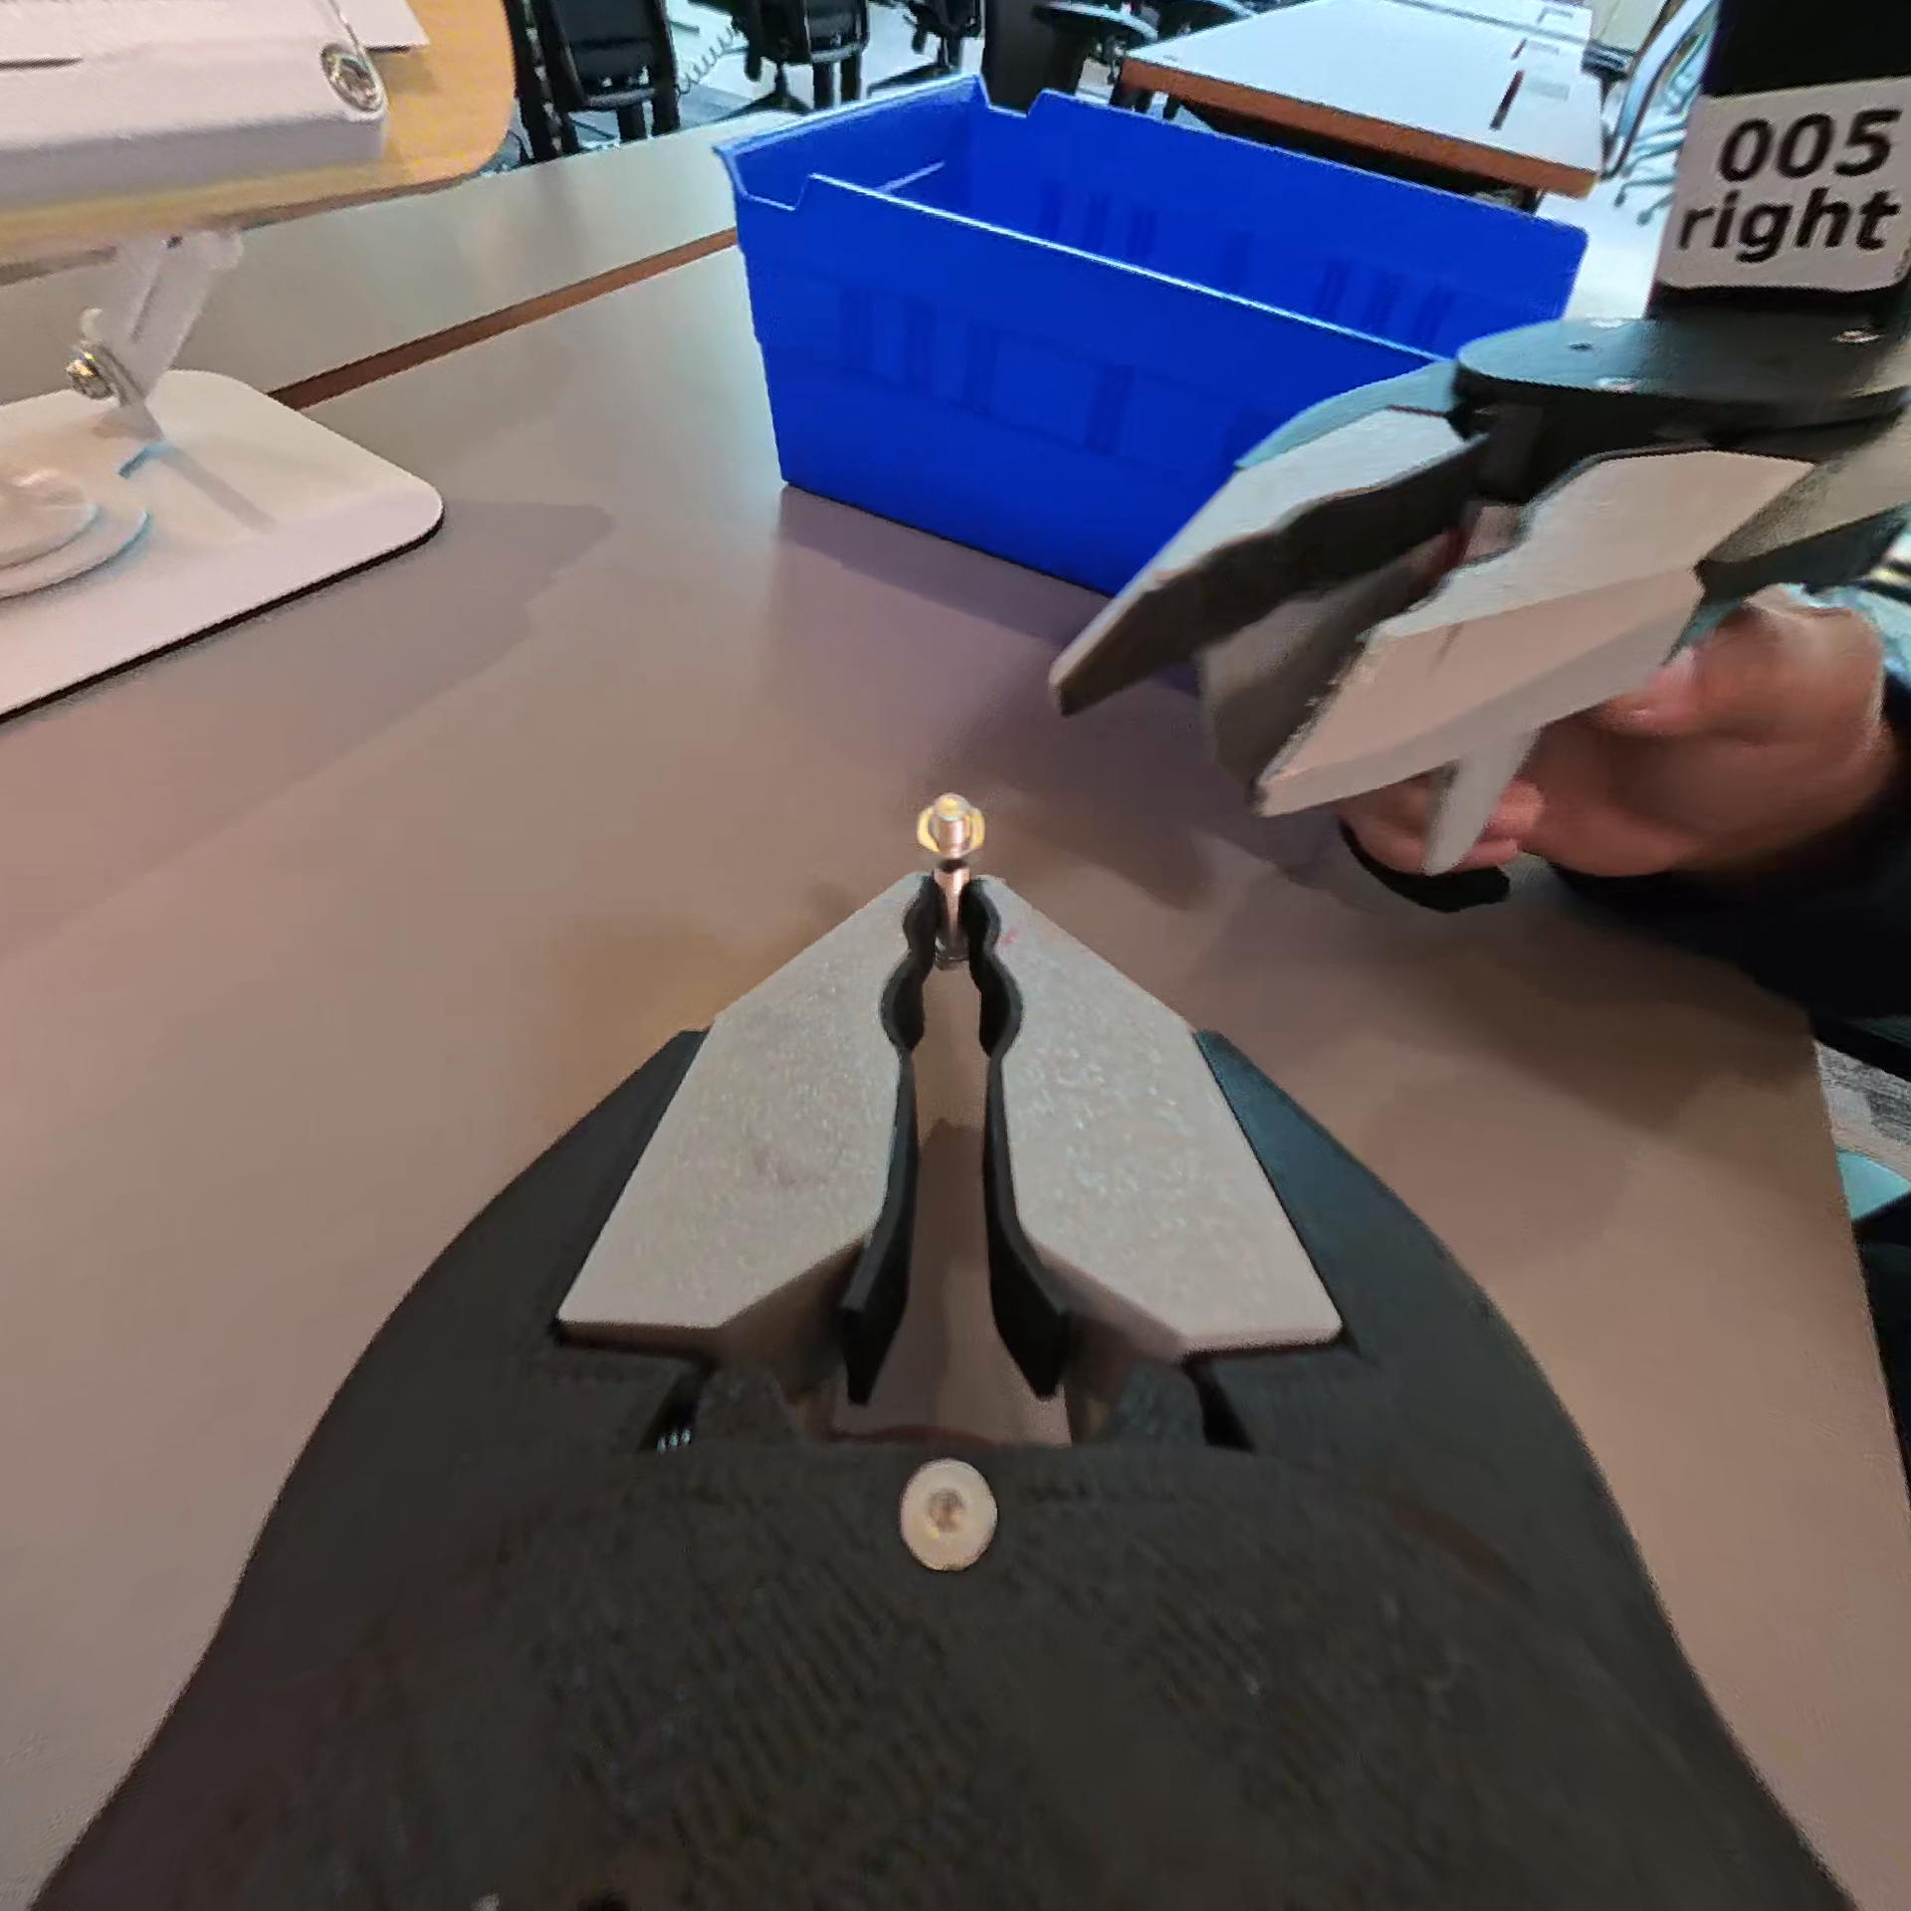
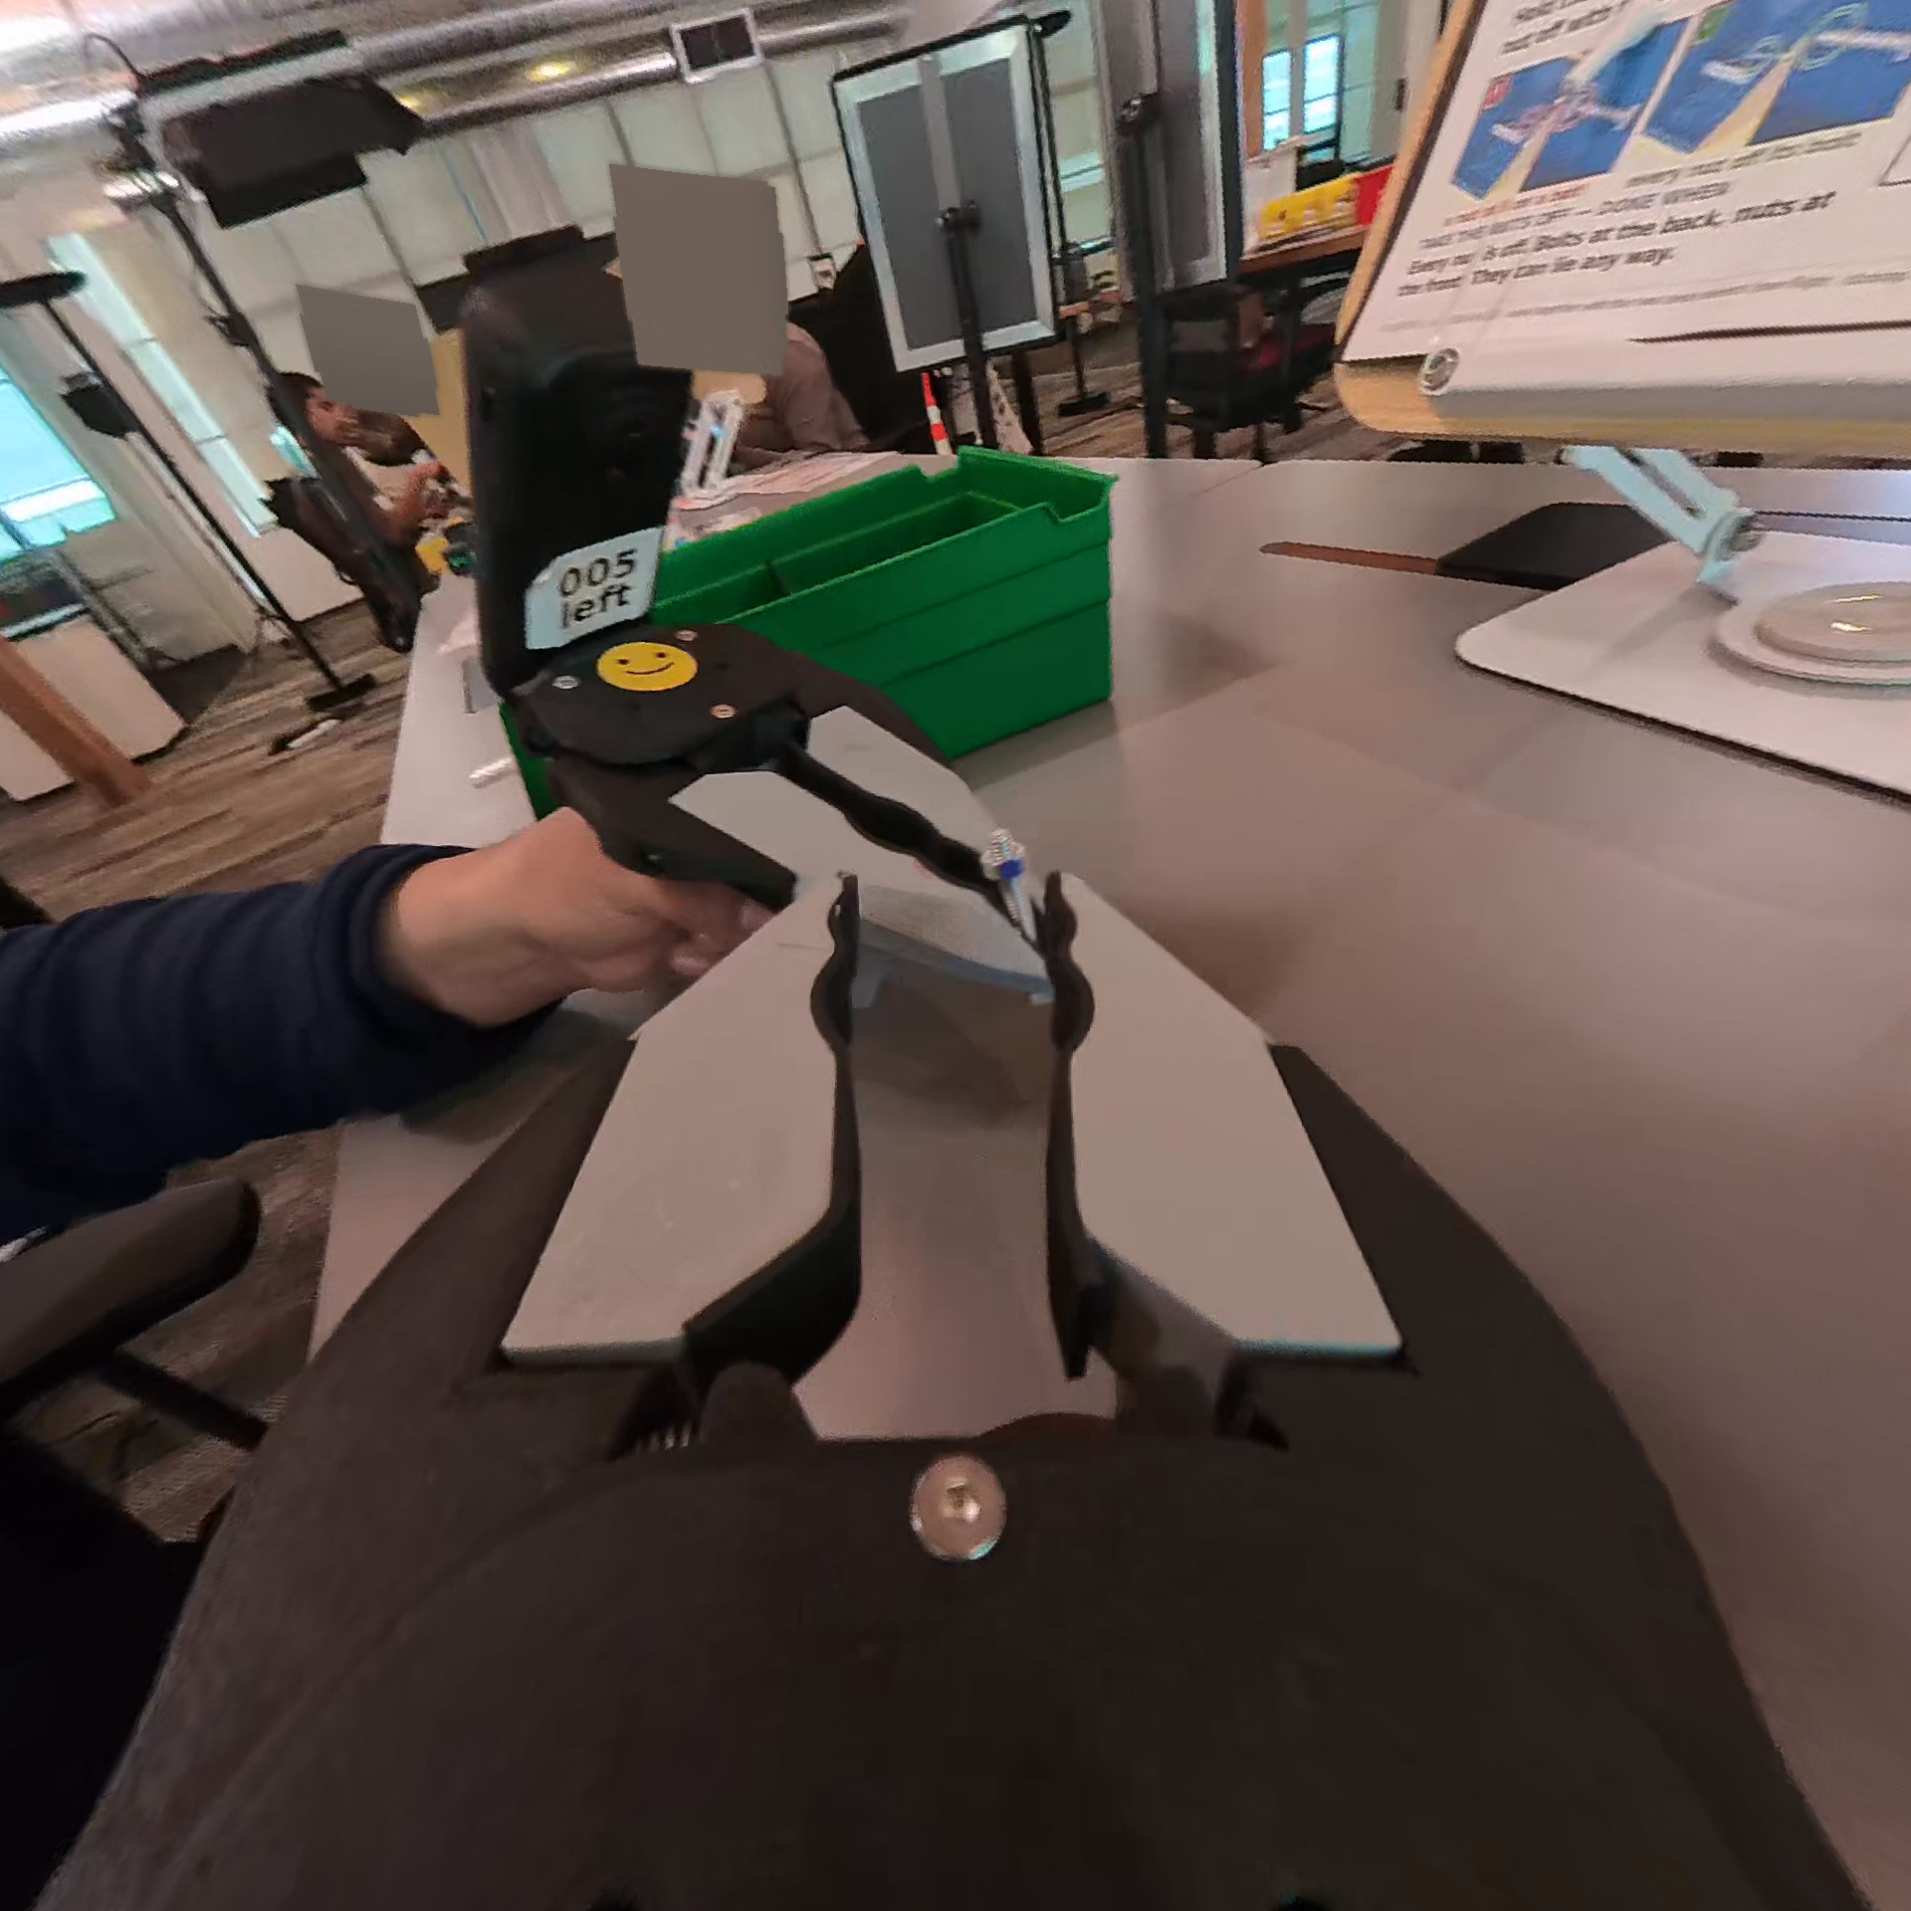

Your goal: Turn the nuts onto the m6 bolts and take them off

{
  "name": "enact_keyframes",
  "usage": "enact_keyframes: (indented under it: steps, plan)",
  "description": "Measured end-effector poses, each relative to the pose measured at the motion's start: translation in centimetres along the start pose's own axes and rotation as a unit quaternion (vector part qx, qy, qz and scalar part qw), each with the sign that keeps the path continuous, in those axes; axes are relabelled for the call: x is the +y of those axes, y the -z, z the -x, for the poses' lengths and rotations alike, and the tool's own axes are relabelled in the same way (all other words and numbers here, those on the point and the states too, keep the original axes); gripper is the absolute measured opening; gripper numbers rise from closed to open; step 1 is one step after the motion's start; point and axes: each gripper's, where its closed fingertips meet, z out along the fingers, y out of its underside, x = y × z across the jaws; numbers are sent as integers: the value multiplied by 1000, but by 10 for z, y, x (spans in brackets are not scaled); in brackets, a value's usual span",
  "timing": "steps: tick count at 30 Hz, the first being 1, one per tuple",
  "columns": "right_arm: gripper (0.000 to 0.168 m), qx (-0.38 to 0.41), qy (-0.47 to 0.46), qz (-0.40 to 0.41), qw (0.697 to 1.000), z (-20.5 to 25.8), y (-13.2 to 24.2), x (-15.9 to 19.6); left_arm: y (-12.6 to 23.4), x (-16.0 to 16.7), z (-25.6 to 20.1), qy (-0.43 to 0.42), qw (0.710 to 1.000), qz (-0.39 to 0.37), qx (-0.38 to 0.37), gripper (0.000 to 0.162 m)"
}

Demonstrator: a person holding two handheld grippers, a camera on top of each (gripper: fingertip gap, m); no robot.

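My left gripper (image 1: pixel 949 902) is shut on a small silver bolt (image 1: pixel 947 879) and holds it upright above the table. A wider ring (image 1: pixel 949 827) sits at the bolt's top; I cannot tell whether it is a nut or the bolt's head. My right gripper (image 1: pixel 1169 739) is open and empty, up and to the right of the bolt. In the right wrist view, the right gripper (image 2: pixel 949 895) stands open with the bolt (image 2: pixel 1011 887) just beyond its right fingertip (image 2: pixel 1055 910). The left gripper (image 2: pixel 988 879) pinches the bolt from the left.
A blue bin (image 1: pixel 1138 341) stands on the table behind the grippers. A green bin (image 2: pixel 931 610) stands behind the left gripper. A white stand (image 1: pixel 207 517) holds an instruction sheet (image 2: pixel 1655 207). The grey table (image 1: pixel 517 827) ends near the person's arms. About 5 cm separates my left fingertips from my right.
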Motion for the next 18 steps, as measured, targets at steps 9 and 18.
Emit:
enact_keyframes:
  steps: [9,18]
  plan:
    - [6,38,47,54,997,-6,-15,16,-9,6,-23,-46,998,25,24,3]
    - [4,115,46,-4,992,-27,9,-8,-6,-7,-17,-17,1000,-17,13,34]
